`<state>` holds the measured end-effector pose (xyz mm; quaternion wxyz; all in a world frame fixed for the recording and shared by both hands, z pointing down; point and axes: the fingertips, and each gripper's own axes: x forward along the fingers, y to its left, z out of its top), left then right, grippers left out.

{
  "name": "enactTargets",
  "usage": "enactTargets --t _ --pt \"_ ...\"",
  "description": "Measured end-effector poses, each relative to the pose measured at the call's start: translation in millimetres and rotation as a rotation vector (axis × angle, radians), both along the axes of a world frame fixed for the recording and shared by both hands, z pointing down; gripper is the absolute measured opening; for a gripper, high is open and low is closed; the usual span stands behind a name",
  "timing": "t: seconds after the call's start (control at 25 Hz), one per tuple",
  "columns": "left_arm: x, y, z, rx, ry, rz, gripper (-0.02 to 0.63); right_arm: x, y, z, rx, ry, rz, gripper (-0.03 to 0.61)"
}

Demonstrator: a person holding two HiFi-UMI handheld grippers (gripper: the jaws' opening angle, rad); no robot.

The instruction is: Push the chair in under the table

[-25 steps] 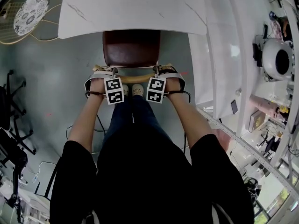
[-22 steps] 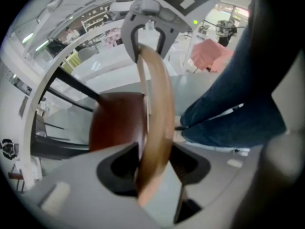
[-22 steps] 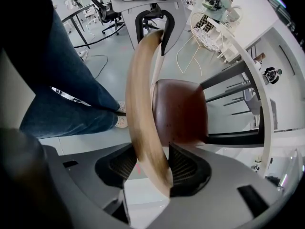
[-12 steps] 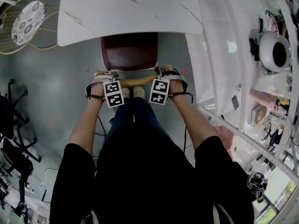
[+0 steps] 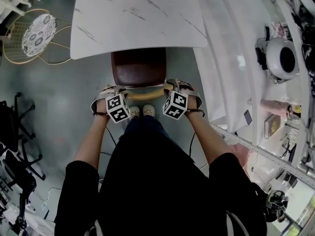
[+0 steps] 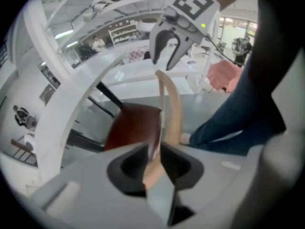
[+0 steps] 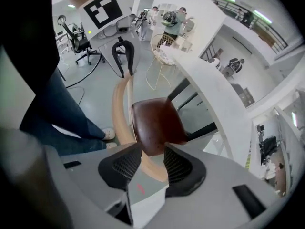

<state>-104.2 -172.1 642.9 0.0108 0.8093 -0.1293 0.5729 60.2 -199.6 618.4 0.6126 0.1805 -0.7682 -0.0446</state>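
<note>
Chair (image 5: 139, 68) squarely in front of the table (image 5: 138, 18): far part of the brown seat tucked beneath the near edge of the white tabletop, rest of the seat and the curved wooden back rail (image 5: 145, 88) out on the near side. Looks only partway in, with more pushing to go. Left gripper (image 6: 153, 154) at the rail's left end, narrow and closing, pads seemingly pressed onto the wood. Right gripper (image 7: 151, 161) at the right end, wider, closing too, rail between the pads but apparently not pinched yet. One at each end, probably for an even, straight shove without twisting. No brand, label or legible writing anywhere; only black-and-white square patterns on the marker cubes (image 5: 117, 108).
</note>
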Motion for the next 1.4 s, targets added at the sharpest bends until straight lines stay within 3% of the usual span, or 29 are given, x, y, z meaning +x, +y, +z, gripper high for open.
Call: enactTargets --t 0.04,0.24,0.36,0.72,1.0,1.24,1.4 --pt "-0.4 -6.8 -9.8 0.031 0.020 -0.037 0.076 -3.6 -3.2 -8.7 0.021 -0.027 0.020 0.144" --pt "-1.7 -28.8 -57.8 0.140 0.122 -0.177 0.052 -18.6 -12.2 -42.6 0.116 -0.102 0.057 0.054" --pt "-5.1 -39.3 -86.5 0.210 0.176 -0.256 0.010 -26.5 -19.1 -65.7 0.164 -0.159 0.098 0.034" --pt "-0.7 -66.3 -174.0 0.395 0.377 -0.465 0.009 -36.0 -48.2 -159.7 0.341 -0.435 0.300 0.020" --pt "0.8 -76.5 -256.4 0.506 0.605 -0.645 0.008 -36.2 -60.5 -246.2 0.472 -0.701 0.429 0.020" --pt "-4.7 -81.1 -330.8 0.644 0.753 -0.705 0.008 -25.7 -66.0 -301.0 0.535 -0.880 0.542 0.020" --pt "-5.8 -77.3 -365.7 0.704 0.811 -0.714 0.008 -18.7 -65.2 -329.7 0.566 -0.965 0.584 0.020"
